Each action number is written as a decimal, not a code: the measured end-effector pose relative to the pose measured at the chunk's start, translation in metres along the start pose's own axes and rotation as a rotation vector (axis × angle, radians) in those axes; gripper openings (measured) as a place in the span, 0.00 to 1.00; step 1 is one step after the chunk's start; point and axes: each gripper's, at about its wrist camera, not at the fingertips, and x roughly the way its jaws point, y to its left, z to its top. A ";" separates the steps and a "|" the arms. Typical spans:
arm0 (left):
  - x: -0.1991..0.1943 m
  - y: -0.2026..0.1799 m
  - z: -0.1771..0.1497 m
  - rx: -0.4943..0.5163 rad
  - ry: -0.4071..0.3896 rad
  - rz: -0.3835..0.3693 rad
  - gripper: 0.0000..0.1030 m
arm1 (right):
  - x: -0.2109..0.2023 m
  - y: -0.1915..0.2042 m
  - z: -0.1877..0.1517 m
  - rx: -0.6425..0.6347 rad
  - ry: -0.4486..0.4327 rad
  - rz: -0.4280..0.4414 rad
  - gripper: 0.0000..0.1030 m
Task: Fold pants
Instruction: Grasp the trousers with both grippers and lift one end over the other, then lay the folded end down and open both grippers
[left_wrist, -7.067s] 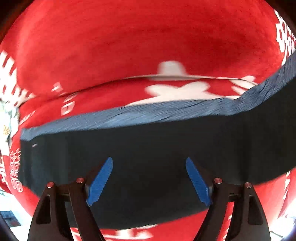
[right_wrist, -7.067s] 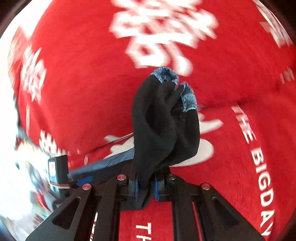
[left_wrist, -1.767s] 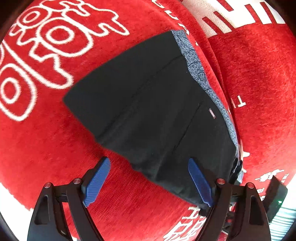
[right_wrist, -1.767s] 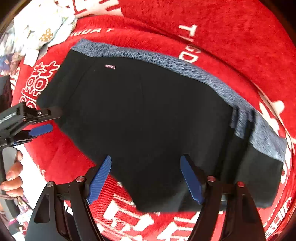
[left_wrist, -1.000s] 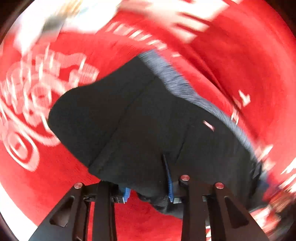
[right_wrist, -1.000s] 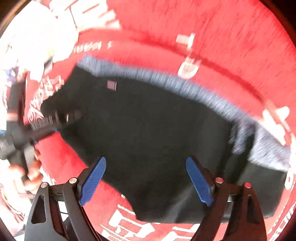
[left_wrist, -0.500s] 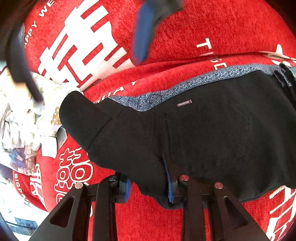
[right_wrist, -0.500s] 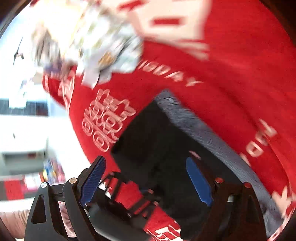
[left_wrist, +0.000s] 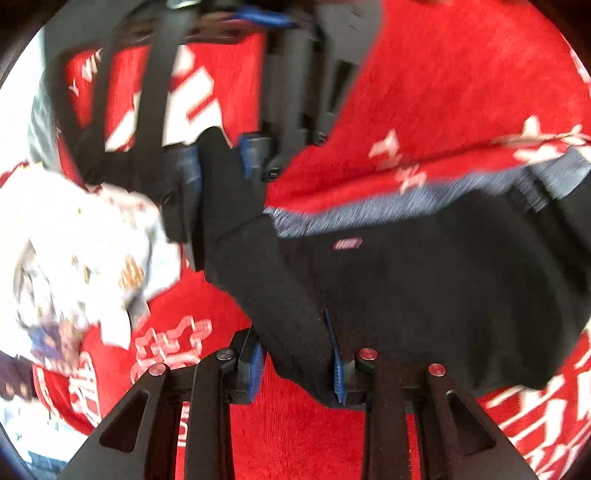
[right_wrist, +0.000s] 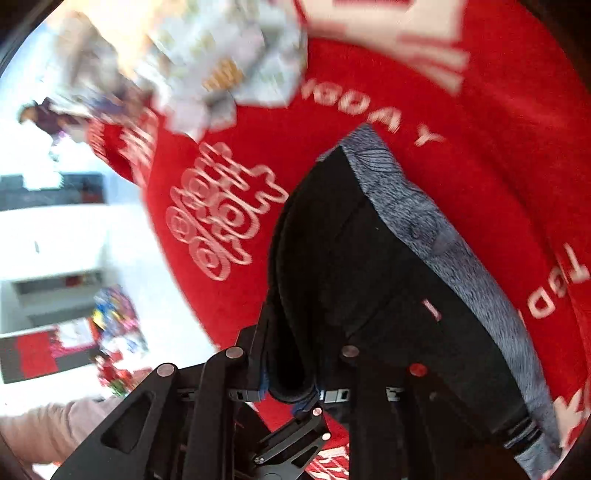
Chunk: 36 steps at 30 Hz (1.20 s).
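Observation:
The black pants (left_wrist: 424, 295) with a grey-blue patterned waistband (left_wrist: 369, 214) lie folded on the red cloth. My left gripper (left_wrist: 295, 369) is shut on the near left corner of the pants. My right gripper (left_wrist: 218, 162) shows in the left wrist view, shut on the far left corner of the same end. In the right wrist view the right gripper (right_wrist: 291, 384) grips a bunched fold of the pants (right_wrist: 369, 277), and the waistband (right_wrist: 443, 243) runs off to the right. The left gripper's frame (right_wrist: 295, 435) shows just below it.
A red cloth with white lettering (left_wrist: 443, 92) covers the surface. A crumpled white patterned garment (left_wrist: 81, 251) lies to the left, also in the right wrist view (right_wrist: 229, 62). The surface's left edge (right_wrist: 177, 280) drops to a pale floor.
My right gripper has come over to the left end of the pants and shut on the far corner. My left gripper stays shut on the near corner.

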 end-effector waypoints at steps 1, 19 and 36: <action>-0.014 -0.006 0.009 0.013 -0.029 -0.005 0.30 | -0.016 -0.006 -0.008 0.025 -0.038 0.032 0.20; -0.114 -0.246 0.087 0.354 -0.191 -0.232 0.30 | -0.198 -0.210 -0.300 0.431 -0.550 0.158 0.20; -0.110 -0.231 0.056 0.396 -0.004 -0.307 0.52 | -0.130 -0.281 -0.357 0.648 -0.499 0.006 0.21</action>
